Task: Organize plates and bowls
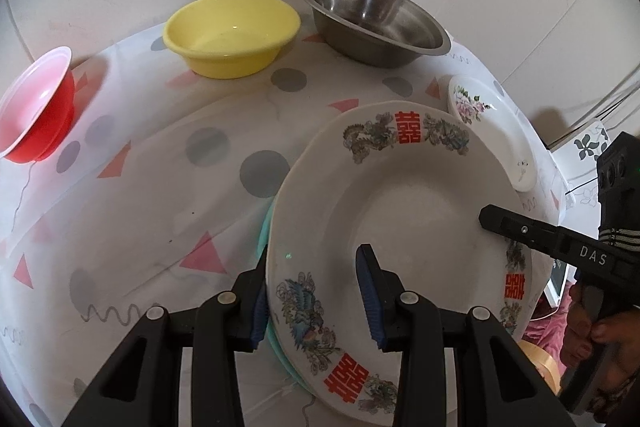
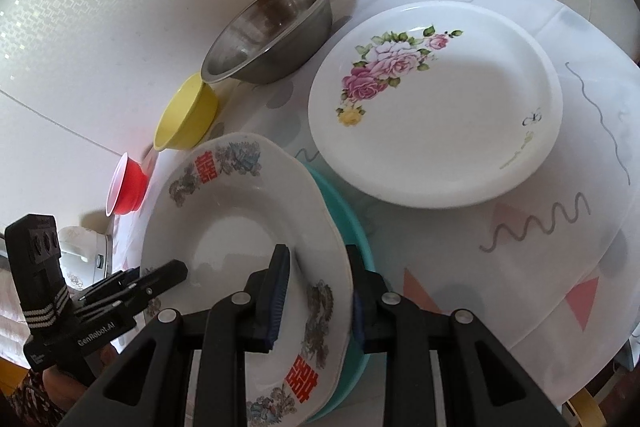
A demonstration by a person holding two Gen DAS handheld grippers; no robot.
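White dragon plate (image 1: 400, 211), rims pinched by left gripper (image 1: 316, 301) and right gripper (image 2: 316, 297): lower level onto teal plate (image 2: 352, 227).

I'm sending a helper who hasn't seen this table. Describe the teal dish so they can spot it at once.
Start from the patterned tablecloth and find the big white plate with red characters, gripped at its rim from both sides. The teal dish lies directly beneath it, only a crescent of its rim showing. It is the only teal piece, unlike the rose plate beside it.
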